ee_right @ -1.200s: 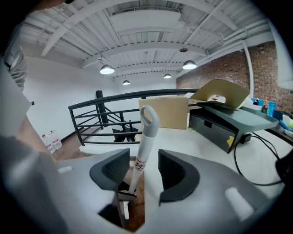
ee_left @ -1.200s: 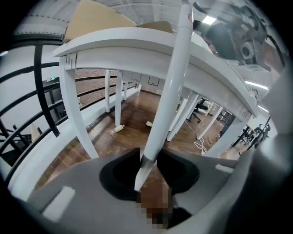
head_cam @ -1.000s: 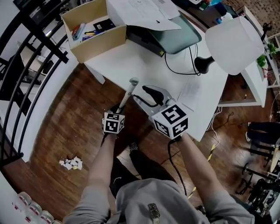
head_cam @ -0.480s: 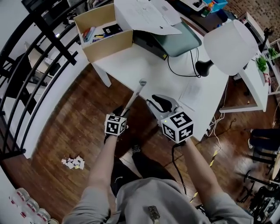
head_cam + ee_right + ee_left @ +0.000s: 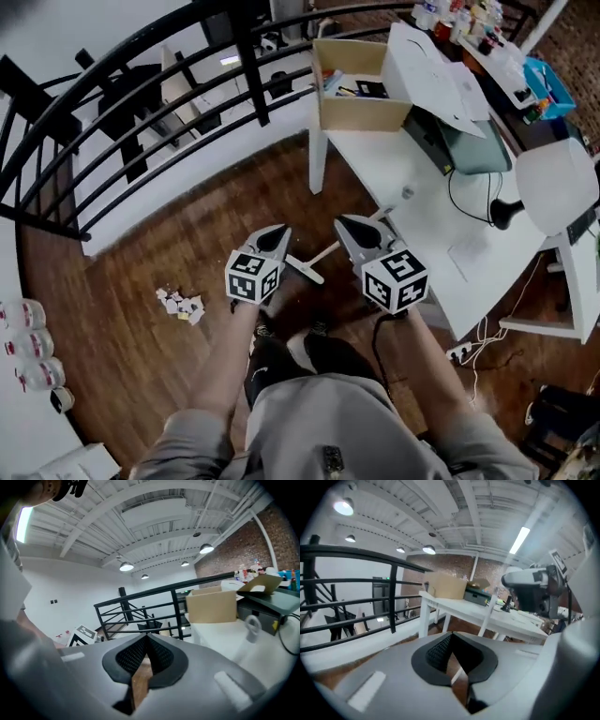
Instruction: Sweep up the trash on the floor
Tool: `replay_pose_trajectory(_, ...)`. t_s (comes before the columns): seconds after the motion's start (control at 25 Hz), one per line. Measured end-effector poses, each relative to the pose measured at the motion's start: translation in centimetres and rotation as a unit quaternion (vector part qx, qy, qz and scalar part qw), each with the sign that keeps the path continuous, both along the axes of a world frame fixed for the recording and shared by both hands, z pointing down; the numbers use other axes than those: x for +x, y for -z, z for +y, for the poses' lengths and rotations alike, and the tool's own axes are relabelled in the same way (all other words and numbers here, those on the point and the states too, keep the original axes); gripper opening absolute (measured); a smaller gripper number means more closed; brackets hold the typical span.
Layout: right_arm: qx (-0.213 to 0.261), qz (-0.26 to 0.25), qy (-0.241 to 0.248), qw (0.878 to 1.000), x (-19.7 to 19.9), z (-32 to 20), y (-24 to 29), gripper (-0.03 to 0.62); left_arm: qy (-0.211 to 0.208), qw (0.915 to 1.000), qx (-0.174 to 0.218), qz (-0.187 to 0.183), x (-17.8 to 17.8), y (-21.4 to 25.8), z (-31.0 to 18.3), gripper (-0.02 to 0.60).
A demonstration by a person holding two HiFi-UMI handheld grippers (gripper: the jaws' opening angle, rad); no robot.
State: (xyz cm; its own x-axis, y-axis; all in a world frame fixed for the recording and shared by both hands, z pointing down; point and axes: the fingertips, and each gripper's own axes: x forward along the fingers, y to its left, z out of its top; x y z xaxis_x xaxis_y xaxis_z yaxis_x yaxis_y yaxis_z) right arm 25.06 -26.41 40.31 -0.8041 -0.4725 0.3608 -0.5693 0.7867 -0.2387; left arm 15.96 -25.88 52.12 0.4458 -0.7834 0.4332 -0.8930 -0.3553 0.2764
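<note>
Just closed, both pairs of jaws press together on nothing. The left gripper (image 5: pixel 278 234) and right gripper (image 5: pixel 347 228) flank a white handle (image 5: pixel 349 241) leaning against the table (image 5: pixel 427 234). Best to reopen and clamp it firmly, then face the trash (image 5: pixel 180 303) — well apart on the floor (image 5: pixel 141 244), leftward.

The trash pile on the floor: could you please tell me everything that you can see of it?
The trash pile is a small, loose cluster of crumpled scraps. Most are white and look like paper, and one yellowish piece sits among them. It lies low on the dark wooden floor, at the left of the head view, and has not yet been swept up. Only the floor touches it. The scraps are too small to tell more.
</note>
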Motion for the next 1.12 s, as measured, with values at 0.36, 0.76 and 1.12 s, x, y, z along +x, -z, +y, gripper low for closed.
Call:
replay_pose_trajectory(0.36,0.057,-0.043,0.205,0.976,-22.6,14.8,7.7,0.0,0.168,0.9812,0.096,0.007,-20.4,13.4,18.6,0.005)
replay_pose_trajectory(0.76,0.058,-0.065,0.318,0.944,-39.8,31.9,11.1,0.0,0.296,0.9471,0.122,0.016,-34.4,19.5,38.2,0.005)
replay_pose_trajectory(1.12,0.121,-0.074,0.409,0.901,-47.3,42.8,14.9,0.0,0.346,0.9202,0.182,-0.011,-39.5,24.7,47.1,0.005)
